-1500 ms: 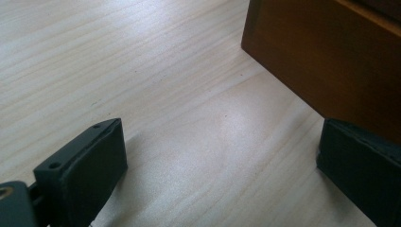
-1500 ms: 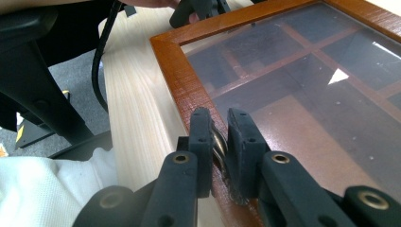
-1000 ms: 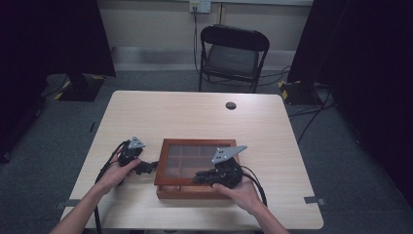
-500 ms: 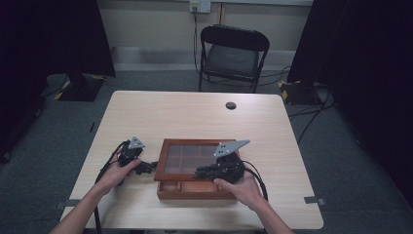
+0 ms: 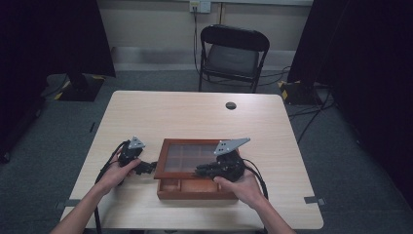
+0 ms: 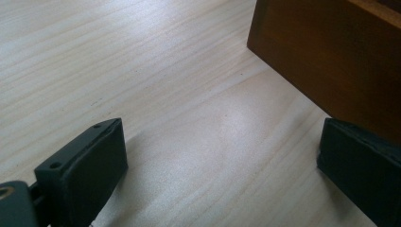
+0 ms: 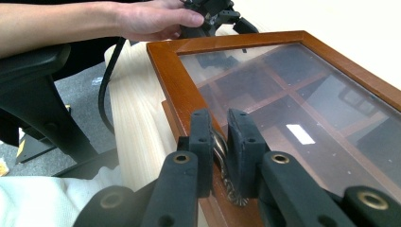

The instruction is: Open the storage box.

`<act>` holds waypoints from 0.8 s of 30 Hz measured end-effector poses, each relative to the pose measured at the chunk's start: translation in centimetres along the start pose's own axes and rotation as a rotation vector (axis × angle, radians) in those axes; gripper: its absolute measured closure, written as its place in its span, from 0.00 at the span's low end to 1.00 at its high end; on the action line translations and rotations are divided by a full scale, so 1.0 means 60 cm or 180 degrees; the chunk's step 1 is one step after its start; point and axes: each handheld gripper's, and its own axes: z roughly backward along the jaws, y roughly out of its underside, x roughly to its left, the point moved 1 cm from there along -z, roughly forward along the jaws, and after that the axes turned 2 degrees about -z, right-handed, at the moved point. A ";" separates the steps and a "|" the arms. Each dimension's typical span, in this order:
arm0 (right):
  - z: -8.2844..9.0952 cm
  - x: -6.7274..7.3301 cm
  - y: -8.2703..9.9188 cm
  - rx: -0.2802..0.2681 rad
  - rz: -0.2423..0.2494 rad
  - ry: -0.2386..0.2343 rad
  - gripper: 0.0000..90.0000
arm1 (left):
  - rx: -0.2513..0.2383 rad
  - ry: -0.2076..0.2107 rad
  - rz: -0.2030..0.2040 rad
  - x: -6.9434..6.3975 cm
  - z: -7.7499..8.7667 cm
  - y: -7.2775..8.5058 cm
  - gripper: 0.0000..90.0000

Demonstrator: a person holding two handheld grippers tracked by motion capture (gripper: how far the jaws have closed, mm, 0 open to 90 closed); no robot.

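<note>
A brown wooden box (image 5: 195,191) with a glass-paned lid (image 5: 192,157) sits near the table's front edge. My right gripper (image 5: 202,170) (image 7: 218,120) is shut on the small brass handle (image 7: 222,156) at the lid's front rail. The lid's front edge is tilted up off the box, and some front compartments show beneath it. My left gripper (image 5: 146,167) (image 6: 222,142) rests low on the table at the box's left side, jaws open with bare wood between them. Its right jaw lies close to the box wall (image 6: 331,52).
The light wooden table (image 5: 195,117) has a small black round disc (image 5: 230,105) at its far side. A black folding chair (image 5: 234,48) stands beyond the table. Cables trail from both grippers toward the front edge.
My right gripper has risen slightly with the lid's front edge, so the lid has tipped up and the box's front compartments show. The left gripper stayed in place.
</note>
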 end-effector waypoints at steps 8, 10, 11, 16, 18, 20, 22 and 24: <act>0.008 -0.001 -0.013 -0.0068 0.0024 0.0045 0.90 | 0.0001 0.0000 -0.0003 0.000 0.000 0.000 0.02; 0.009 -0.001 -0.016 -0.0082 0.0028 0.0053 0.90 | 0.0001 0.0002 0.0001 0.000 0.000 0.000 0.02; 0.010 -0.001 -0.016 -0.0089 0.0029 0.0056 0.90 | 0.0004 0.0003 -0.0005 0.000 0.000 0.000 0.02; 0.012 0.001 -0.021 -0.0090 0.0030 0.0095 0.90 | 0.0002 0.0002 -0.0003 0.000 0.000 0.000 0.02; 0.013 0.000 -0.024 -0.0109 0.0029 0.0089 0.90 | -0.0003 0.0002 0.0004 0.000 0.000 0.000 0.02; 0.014 -0.001 -0.026 -0.0119 0.0023 0.0091 0.90 | 0.0005 0.0007 -0.0004 0.000 0.000 0.000 0.02; 0.015 -0.001 -0.028 -0.0116 0.0022 0.0097 0.90 | -0.0001 0.0019 0.0013 0.000 0.000 0.000 0.01; 0.015 -0.001 -0.030 -0.0109 0.0028 0.0111 0.90 | 0.0005 0.0024 0.0000 0.001 0.000 0.000 0.01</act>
